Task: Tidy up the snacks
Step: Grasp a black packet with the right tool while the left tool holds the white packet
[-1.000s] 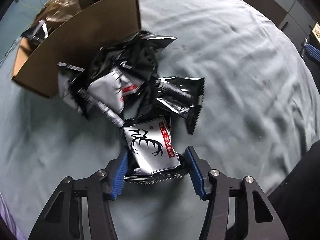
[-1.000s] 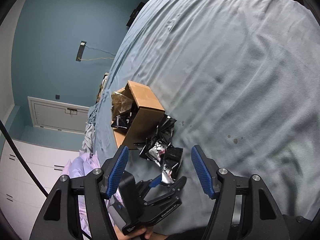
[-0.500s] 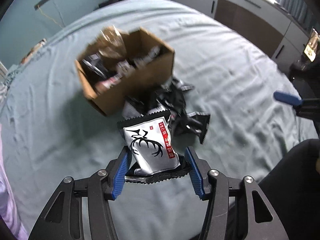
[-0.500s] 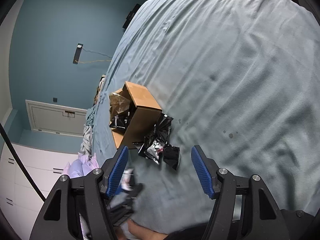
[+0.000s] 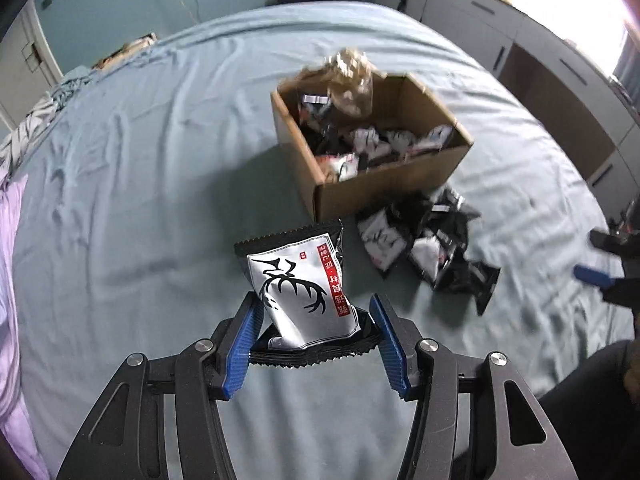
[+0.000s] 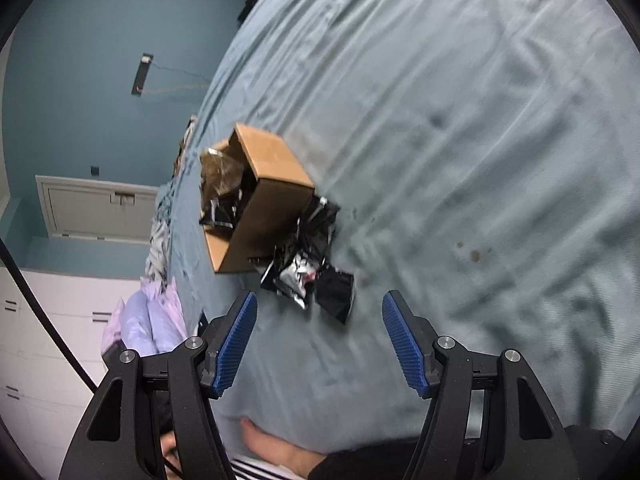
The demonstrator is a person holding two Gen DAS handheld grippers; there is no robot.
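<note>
My left gripper (image 5: 314, 320) is shut on a white and black snack packet (image 5: 300, 292) with an antler drawing and a red strip, held up above the bed. Beyond it stands an open cardboard box (image 5: 384, 184) with several packets and a brown crinkled bag (image 5: 352, 84) inside. A heap of black and white packets (image 5: 432, 244) lies on the sheet beside the box. In the right wrist view my right gripper (image 6: 318, 340) hangs open and empty above the sheet, short of the box (image 6: 268, 200) and the heap (image 6: 308, 272). Its blue finger (image 5: 596, 276) shows at the left view's right edge.
The bed's grey-blue sheet (image 5: 140, 200) spreads wide on all sides. Lilac bedding (image 6: 148, 320) lies at the bed's edge. White cabinets (image 5: 540, 52) line the far wall. A person's bare foot (image 6: 280, 448) and dark clothing show at the bottom of the right wrist view.
My left gripper has lifted the antler packet up off the heap and pulled back, so the box's open top now shows. The left gripper has left the right wrist view.
</note>
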